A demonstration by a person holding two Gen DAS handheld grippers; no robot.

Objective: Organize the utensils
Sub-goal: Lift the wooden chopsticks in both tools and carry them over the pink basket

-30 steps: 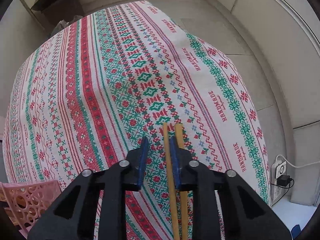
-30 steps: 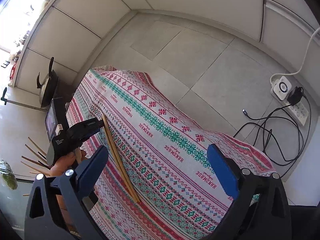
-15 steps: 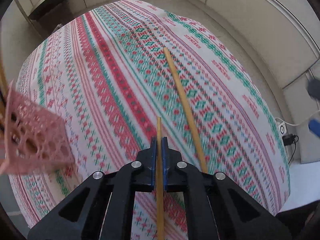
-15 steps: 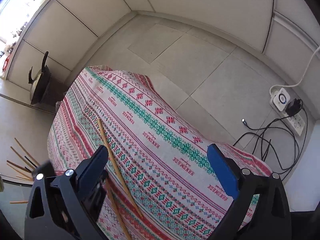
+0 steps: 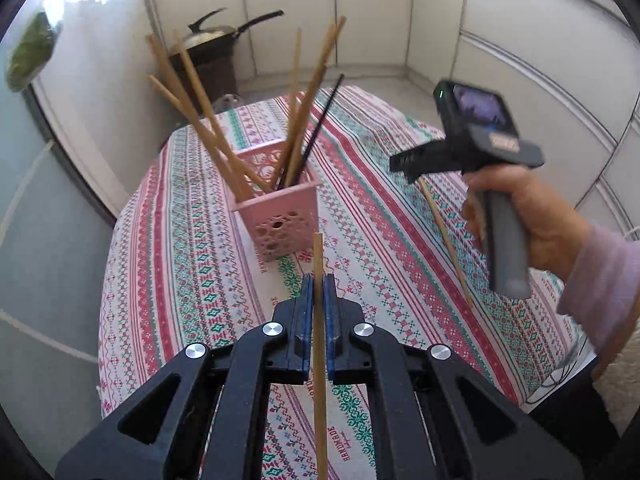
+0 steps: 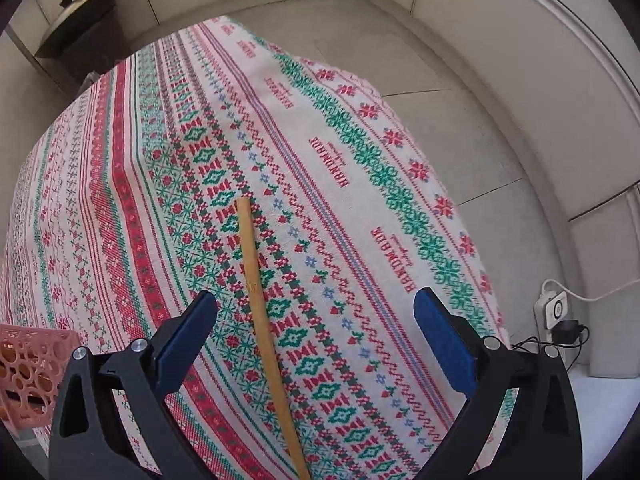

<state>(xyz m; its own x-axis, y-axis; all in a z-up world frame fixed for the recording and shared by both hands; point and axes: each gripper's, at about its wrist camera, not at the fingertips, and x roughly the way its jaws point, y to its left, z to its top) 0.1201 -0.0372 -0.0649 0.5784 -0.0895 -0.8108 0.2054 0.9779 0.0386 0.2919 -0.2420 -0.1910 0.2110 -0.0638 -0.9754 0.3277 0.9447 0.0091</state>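
My left gripper [image 5: 316, 286] is shut on a wooden chopstick [image 5: 319, 340] and holds it above the patterned tablecloth [image 5: 192, 248], its tip pointing at the pink lattice holder [image 5: 280, 216]. The holder stands upright with several wooden chopsticks [image 5: 208, 120] and a black one in it. My right gripper [image 6: 316, 304] is open and empty, low over a second wooden chopstick [image 6: 260, 304] that lies flat on the cloth between its jaws. That gripper [image 5: 404, 166] and the lying chopstick [image 5: 444, 236] also show at the right of the left wrist view.
A pan with a lid [image 5: 216, 36] sits on a dark stand beyond the table. A power strip with cables [image 6: 556, 312] lies on the floor at the right. The holder's corner [image 6: 32, 360] is at the right wrist view's left edge.
My left gripper closed on one chopstick, lifted it and swung left to face the pink holder. My right gripper moved down over the chopstick left on the cloth.
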